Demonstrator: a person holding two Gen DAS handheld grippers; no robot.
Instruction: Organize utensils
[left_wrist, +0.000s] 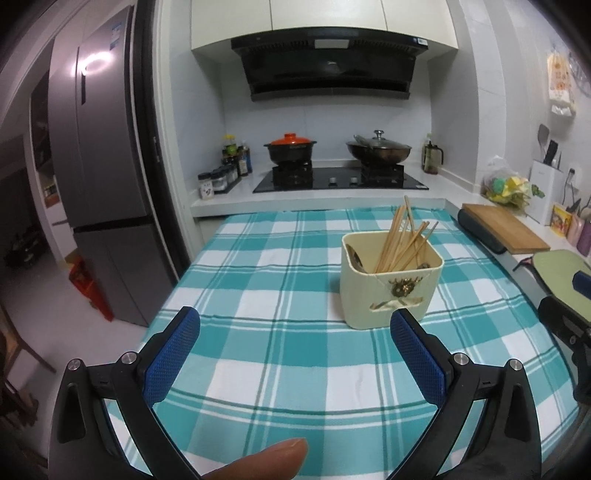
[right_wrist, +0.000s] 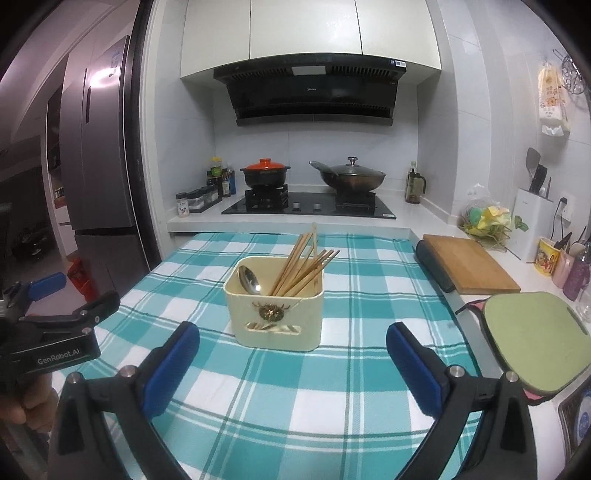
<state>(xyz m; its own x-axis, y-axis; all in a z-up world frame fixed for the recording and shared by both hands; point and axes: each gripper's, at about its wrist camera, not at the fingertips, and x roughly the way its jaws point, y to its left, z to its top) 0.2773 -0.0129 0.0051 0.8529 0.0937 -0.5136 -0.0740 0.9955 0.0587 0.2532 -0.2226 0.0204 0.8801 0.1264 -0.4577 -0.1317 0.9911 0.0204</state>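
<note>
A cream utensil holder (left_wrist: 388, 284) stands on the teal checked tablecloth (left_wrist: 277, 288). It holds several wooden chopsticks (left_wrist: 404, 236) and a metal spoon (right_wrist: 249, 279). The holder also shows in the right wrist view (right_wrist: 275, 314), with the chopsticks (right_wrist: 303, 266) leaning right. My left gripper (left_wrist: 295, 332) is open and empty, with the holder just beyond its right finger. My right gripper (right_wrist: 293, 343) is open and empty, a little short of the holder. The left gripper (right_wrist: 66, 299) also shows at the left edge of the right wrist view.
A stove (right_wrist: 308, 206) with an orange-lidded pot (right_wrist: 264, 171) and a wok (right_wrist: 351, 175) is at the back. A wooden board (right_wrist: 469, 264) and a green cutting board (right_wrist: 535, 336) lie on the right counter. A fridge (left_wrist: 99, 177) stands at the left.
</note>
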